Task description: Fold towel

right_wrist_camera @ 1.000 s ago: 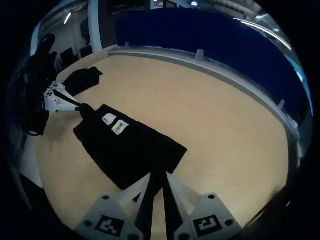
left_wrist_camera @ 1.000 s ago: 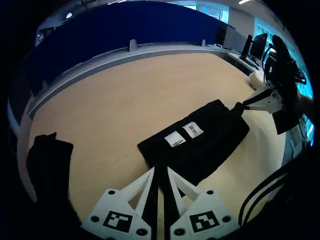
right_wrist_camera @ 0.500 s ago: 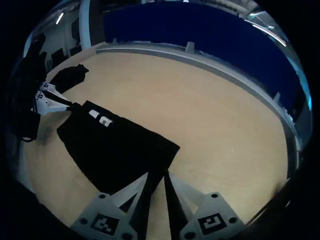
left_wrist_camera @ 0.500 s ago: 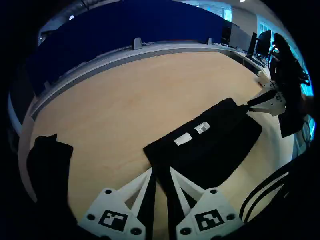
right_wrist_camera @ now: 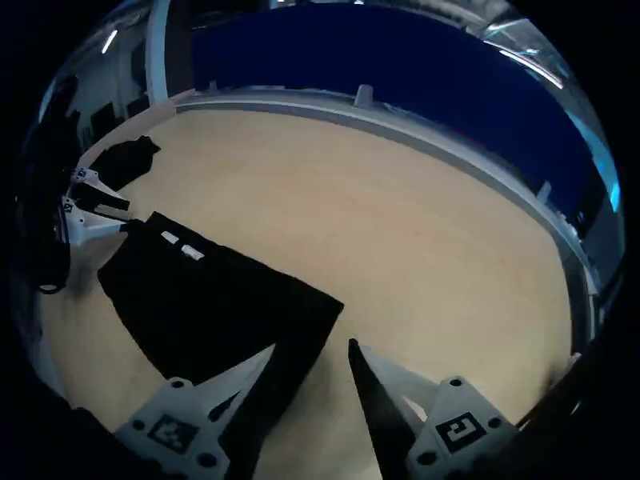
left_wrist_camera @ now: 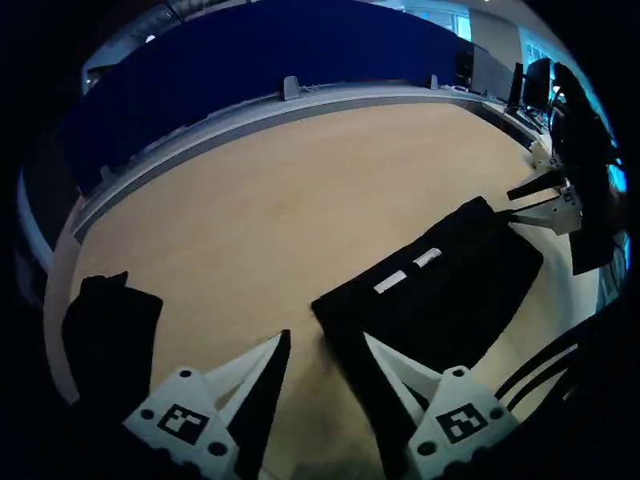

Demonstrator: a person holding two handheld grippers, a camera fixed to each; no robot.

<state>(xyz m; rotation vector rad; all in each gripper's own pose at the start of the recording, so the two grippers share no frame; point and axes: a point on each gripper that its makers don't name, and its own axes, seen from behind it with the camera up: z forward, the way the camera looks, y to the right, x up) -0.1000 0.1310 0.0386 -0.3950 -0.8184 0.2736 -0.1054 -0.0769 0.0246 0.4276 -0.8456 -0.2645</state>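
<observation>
I have the left hand-held gripper (left_wrist_camera: pixel 322 340) with its two fingers spread wide apart, gripping nothing. The black towel (left_wrist_camera: pixel 436 300) lies flat on the light wooden table (left_wrist_camera: pixel 264 200) as a folded rectangle, ahead and to the right of this hand-held gripper. Its near corner sits just beyond the gap between the fingers. The right-hand finger crosses the towel's near edge in the left gripper view, but I cannot tell whether it touches the cloth. Two small white labels (left_wrist_camera: pixel 390 282) show on top of the towel.

At the towel's far end I see the right hand-held gripper (left_wrist_camera: pixel 512 205), its fingers parted at the edge of the cloth.

In the right gripper view, the right hand-held gripper (right_wrist_camera: pixel 312 348) also stands with its fingers well apart and nothing between them. The towel (right_wrist_camera: pixel 208 304) stretches ahead and to the left, its near corner just in front of the gap. The left hand-held gripper (right_wrist_camera: pixel 126 218) is at the far end, fingers parted.

A second dark cloth (left_wrist_camera: pixel 108 336) lies on the table to the left of the left hand-held gripper, apart from the towel. A blue partition (left_wrist_camera: pixel 264 56) runs along the table's far edge.
</observation>
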